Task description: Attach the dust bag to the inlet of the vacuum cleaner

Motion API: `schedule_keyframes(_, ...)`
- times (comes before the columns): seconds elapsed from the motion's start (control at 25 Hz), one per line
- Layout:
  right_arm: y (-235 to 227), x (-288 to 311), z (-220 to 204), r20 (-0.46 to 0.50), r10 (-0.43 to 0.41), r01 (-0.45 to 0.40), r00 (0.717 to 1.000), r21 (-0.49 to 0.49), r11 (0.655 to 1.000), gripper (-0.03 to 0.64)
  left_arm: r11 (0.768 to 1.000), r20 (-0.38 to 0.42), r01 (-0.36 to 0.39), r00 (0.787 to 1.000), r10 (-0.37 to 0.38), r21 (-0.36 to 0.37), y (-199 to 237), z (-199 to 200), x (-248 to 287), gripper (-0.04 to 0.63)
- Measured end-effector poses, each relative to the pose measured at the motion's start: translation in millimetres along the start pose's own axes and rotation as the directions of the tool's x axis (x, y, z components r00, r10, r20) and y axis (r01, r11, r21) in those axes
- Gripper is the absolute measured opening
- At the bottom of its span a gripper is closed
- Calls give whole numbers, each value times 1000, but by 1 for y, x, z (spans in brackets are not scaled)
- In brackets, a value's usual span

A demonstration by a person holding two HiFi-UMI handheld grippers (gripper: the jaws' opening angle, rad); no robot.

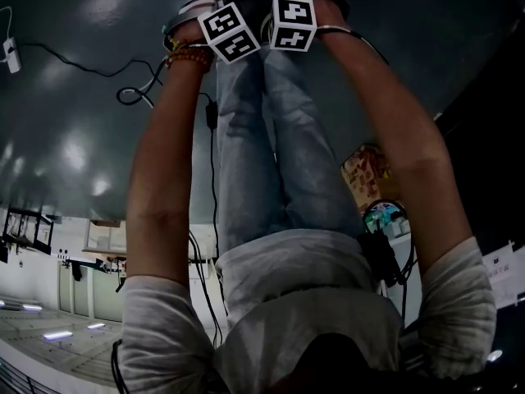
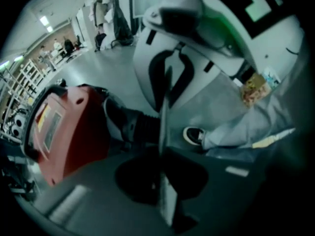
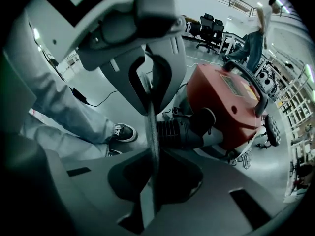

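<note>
The red vacuum cleaner (image 2: 69, 132) stands on the floor with a black ribbed hose (image 2: 133, 124) at its front. The right gripper view shows the same vacuum cleaner (image 3: 231, 102) and hose (image 3: 182, 132). My left gripper (image 2: 166, 82) is shut, jaws pressed flat together with nothing between them. My right gripper (image 3: 147, 87) is shut the same way and is also empty. Both hang side by side above the floor, short of the vacuum. In the head view only their marker cubes show, the left cube (image 1: 230, 33) and the right cube (image 1: 293, 23), at arm's length. No dust bag is in view.
My jeans legs (image 1: 271, 138) and dark shoes (image 3: 123, 132) stand between the grippers and the vacuum. A cable (image 1: 209, 179) trails over the grey floor. A printed yellow packet (image 1: 365, 171) lies to one side. Office chairs (image 3: 206, 28) and other people stand far off.
</note>
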State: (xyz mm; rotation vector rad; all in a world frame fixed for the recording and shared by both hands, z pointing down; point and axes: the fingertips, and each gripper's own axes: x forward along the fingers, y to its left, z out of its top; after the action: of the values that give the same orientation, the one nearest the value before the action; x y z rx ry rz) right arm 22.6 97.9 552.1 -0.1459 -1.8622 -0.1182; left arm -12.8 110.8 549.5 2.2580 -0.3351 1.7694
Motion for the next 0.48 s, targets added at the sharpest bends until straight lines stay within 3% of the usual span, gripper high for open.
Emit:
schedule_keyframes(0.08, -1, -3, 2, 18, -7, 7, 1000, 11, 1000, 35, 1000, -7, 7, 1000, -7, -16, 1, -2, 4, 26)
schedule_keyframes(0.32, 1, 5, -3, 55, 23, -30, 998, 135, 990, 34, 999, -24, -31, 999, 32, 35, 5, 10, -12, 30)
schedule_keyframes(0.48, 5, 6, -9, 42, 22, -30, 999, 177, 984, 34, 1000, -7, -7, 1000, 7, 26, 10, 16, -10, 34)
